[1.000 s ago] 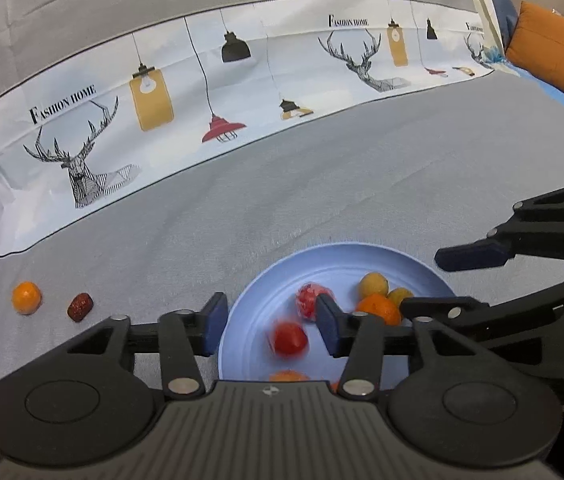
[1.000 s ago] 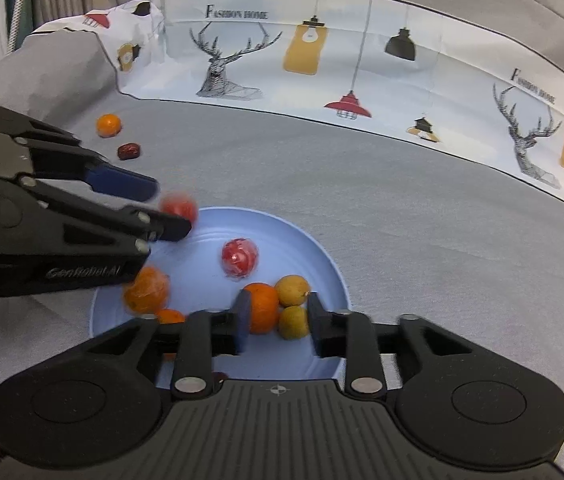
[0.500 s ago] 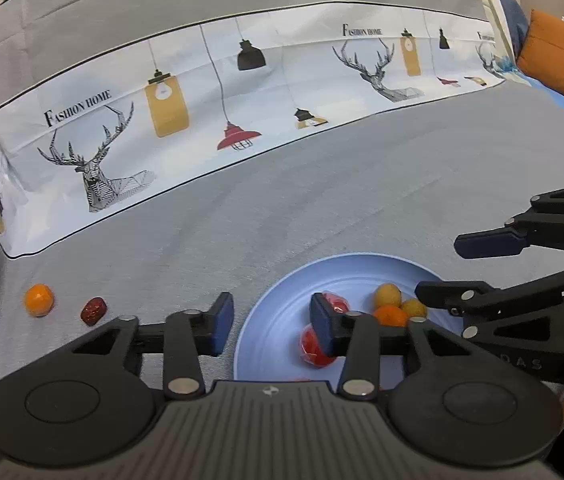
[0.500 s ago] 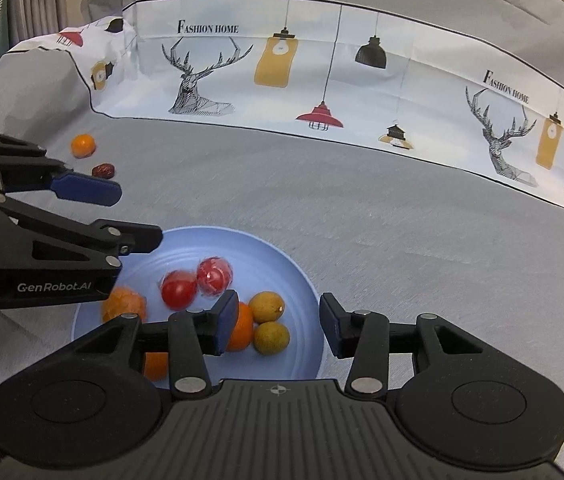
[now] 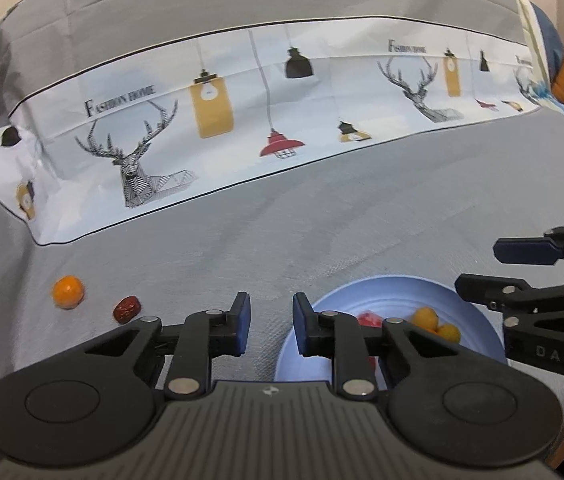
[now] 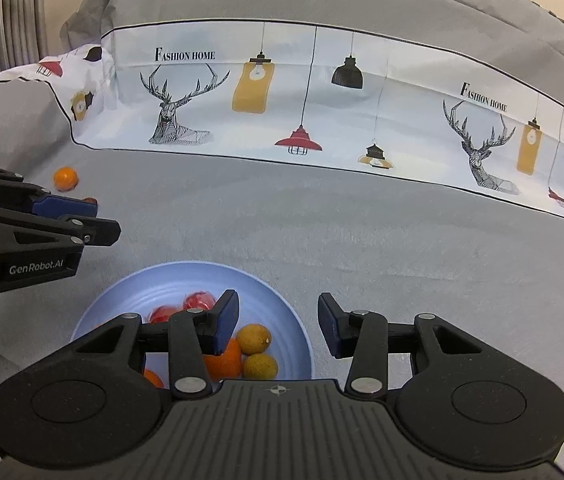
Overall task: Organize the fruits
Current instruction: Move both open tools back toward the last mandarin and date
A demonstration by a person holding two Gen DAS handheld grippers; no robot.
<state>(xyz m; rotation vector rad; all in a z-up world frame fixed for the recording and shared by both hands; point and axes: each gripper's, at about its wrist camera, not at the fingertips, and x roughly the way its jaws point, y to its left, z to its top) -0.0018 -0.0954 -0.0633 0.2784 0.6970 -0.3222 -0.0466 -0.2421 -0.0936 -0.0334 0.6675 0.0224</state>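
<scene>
We see a grey bedsheet (image 6: 361, 232) spread under both grippers, and beyond them a printed white band (image 6: 321, 100) with deer, hanging lamps and the words "FASHION HOME". Our right gripper (image 6: 278, 326) hangs with its jaws apart and empty; the blue plate (image 6: 297, 328) sits just below and to its left, holding a large orange (image 6: 224, 360), two yellowish citrus fruits (image 6: 254, 338) and red fruits (image 6: 200, 300). Our left gripper (image 5: 268, 328), marked "GenRobot.AI" on its side in the right wrist view, is likewise parted and holds nothing, the plate's rim (image 5: 361, 284) lying just to its right. Ahead and to its left a small orange (image 5: 68, 291) and a dark red date (image 5: 126, 309) lie near each other on the sheet.
</scene>
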